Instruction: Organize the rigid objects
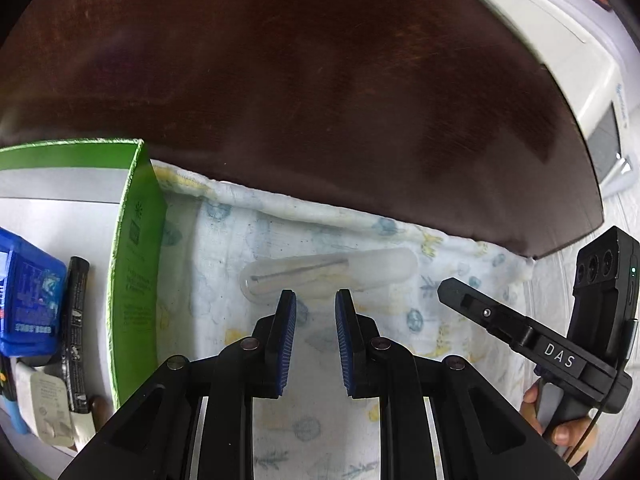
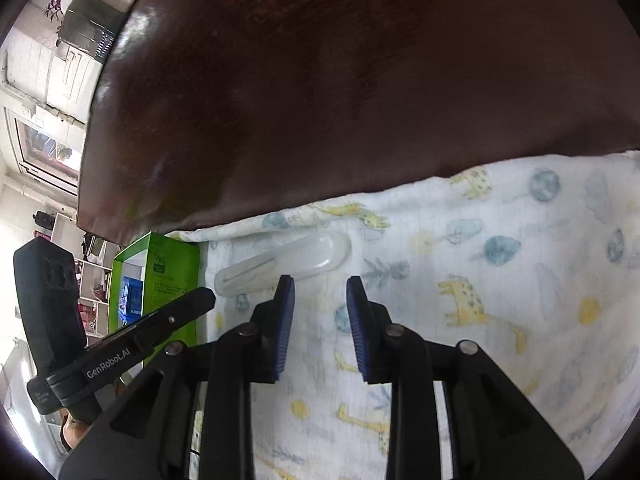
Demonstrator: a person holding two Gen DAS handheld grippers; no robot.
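Note:
A clear plastic case (image 1: 328, 274) with a thin metal tool inside lies on the patterned cloth (image 1: 320, 420), just beyond my left gripper (image 1: 316, 300), which is open and empty. The case also shows in the right wrist view (image 2: 284, 262), just ahead and left of my right gripper (image 2: 320, 286), also open and empty. A green box (image 1: 138, 272) stands open to the left and holds a blue pack (image 1: 30, 296), a black marker (image 1: 76, 332) and small white items. My right gripper's body (image 1: 532, 344) shows in the left wrist view; my left gripper's body (image 2: 120, 348) shows in the right wrist view.
A dark wooden board (image 1: 320, 100) rises behind the cloth and blocks the far side. The green box also shows in the right wrist view (image 2: 170, 280). The cloth (image 2: 500, 280) with giraffe and tree prints spreads to the right. White furniture (image 1: 560, 40) stands beyond the board.

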